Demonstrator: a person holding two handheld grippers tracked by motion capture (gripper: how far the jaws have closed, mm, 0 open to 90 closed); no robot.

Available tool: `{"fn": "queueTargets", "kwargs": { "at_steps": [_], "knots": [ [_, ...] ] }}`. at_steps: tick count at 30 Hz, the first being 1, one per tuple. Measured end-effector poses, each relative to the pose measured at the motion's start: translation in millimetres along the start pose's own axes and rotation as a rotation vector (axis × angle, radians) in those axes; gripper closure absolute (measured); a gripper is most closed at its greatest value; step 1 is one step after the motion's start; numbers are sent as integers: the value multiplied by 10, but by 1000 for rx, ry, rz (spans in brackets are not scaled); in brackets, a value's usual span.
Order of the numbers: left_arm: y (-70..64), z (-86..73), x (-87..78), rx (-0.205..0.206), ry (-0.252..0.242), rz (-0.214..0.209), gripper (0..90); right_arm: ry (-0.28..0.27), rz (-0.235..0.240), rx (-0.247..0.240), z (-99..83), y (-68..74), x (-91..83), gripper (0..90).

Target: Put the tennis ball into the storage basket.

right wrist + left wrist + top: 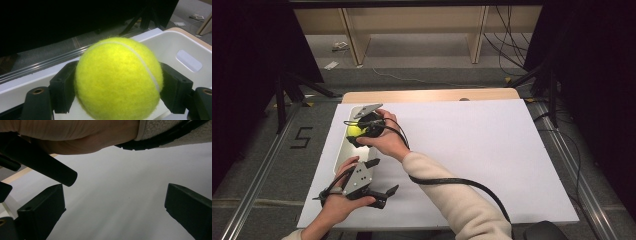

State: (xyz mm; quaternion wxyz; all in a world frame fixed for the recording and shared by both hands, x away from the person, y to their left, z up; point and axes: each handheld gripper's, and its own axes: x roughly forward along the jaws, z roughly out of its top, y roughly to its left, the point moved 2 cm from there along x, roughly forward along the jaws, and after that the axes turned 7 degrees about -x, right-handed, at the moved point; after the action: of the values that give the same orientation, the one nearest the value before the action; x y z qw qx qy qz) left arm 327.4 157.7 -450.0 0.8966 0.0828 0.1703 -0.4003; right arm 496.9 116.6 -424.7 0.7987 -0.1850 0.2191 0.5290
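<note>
High view puts the left claw (pixel 379 196) nearest, resting on the white worktop (pixel 472 150) on the person's side of the white bin (pixel 343 150). Its jaws stand wide apart with nothing between them; the left gripper view confirms bare white surface in the gap.

Beyond it, the right claw (pixel 354 132) reaches across to the bin, at the worktop's left edge. Its jaws are closed on a yellow tennis ball (pixel 355 131), one pad on each side of the ball (pixel 117 80) at its widest girth, as the right gripper view shows. The ball hangs just over the bin's open top, within its rim (pixel 160 37).

I'd judge the ball light and felt-covered, so it should grip well rather than slip. It is springy, giving a little under pressure, and not fragile. Holding it across the middle, as now, looks the sound choice; a hold nearer the top or bottom could let it squirt out. Released from any height it would likely bounce, so lowering it close to the bin floor before opening seems wise.

What I can see of the bin's inside is plain white wall with a handle cutout (pixel 188 60); no contents are visible there, though the ball hides much of the floor.
</note>
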Motion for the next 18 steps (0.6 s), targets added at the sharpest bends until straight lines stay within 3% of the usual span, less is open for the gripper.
{"fn": "queueTargets", "kwargs": {
  "at_steps": [18],
  "knots": [
    [-2,-1,-1,1,1,-2,24,32,5,-27,-33,41,98,255]
  ]
}}
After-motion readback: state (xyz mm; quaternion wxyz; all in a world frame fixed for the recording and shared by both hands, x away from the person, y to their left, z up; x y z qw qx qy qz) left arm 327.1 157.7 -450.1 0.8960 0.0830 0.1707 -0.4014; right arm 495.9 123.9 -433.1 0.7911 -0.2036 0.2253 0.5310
